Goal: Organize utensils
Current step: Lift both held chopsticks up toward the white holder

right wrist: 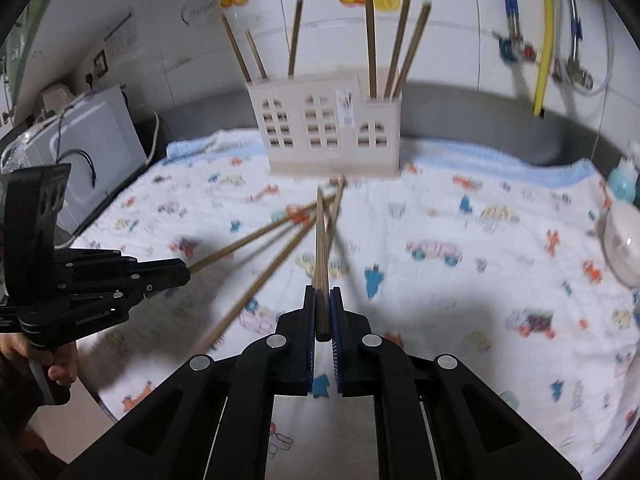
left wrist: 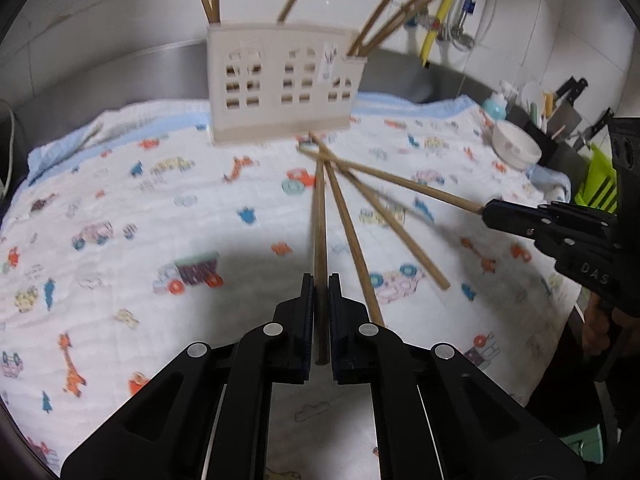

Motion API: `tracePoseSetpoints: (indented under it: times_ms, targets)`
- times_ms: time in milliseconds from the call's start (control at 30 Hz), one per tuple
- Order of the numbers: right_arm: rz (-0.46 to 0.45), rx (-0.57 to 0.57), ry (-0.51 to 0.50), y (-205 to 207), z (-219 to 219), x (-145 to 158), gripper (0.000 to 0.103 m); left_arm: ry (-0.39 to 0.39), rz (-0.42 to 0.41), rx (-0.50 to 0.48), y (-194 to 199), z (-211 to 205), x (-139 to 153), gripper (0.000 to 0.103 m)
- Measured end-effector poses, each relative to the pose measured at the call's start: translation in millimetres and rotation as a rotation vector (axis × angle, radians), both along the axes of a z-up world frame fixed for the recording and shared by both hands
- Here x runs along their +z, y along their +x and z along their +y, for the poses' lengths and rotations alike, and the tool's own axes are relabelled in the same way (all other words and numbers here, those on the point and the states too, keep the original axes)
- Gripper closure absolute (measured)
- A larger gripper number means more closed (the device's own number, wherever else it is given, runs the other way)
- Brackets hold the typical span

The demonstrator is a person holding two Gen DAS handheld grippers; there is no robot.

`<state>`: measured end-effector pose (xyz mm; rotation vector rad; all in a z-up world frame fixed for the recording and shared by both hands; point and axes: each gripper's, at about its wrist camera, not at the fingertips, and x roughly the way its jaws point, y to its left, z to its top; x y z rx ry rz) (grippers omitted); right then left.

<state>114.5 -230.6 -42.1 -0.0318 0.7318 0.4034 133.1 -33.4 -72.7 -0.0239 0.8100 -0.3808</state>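
While clamped | each hand-held gripper [left wrist: 320,292] [right wrist: 323,300] grips 1 chopstick [left wrist: 320,216] [right wrist: 320,248] | tip points toward holder [left wrist: 280,80]

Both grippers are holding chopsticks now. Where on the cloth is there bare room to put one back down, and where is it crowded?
Free: the printed cloth left of the loose chopsticks, up to the holder; also the stretch between them and the white bowl. Crowded: the crossed tips right in front of the holder.

A home kitchen: white wall tiles [right wrist: 440,20], a yellow gas hose [right wrist: 545,32] and metal taps beyond the gripper, black-handled knives in a block [left wrist: 560,112] to its right.
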Motion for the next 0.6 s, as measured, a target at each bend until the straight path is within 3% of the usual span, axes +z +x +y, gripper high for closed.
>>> tracePoseSetpoints:
  times_ms: [200,600]
  targets:
    - [-0.104,0.004,0.019,-4,-6,42,0.096,-0.034,-0.091,0.015,0,7,30,0.098]
    - [-0.203,0.041,0.074,4,-7,95,0.096,-0.08,-0.249,0.007,0,4,74,0.098]
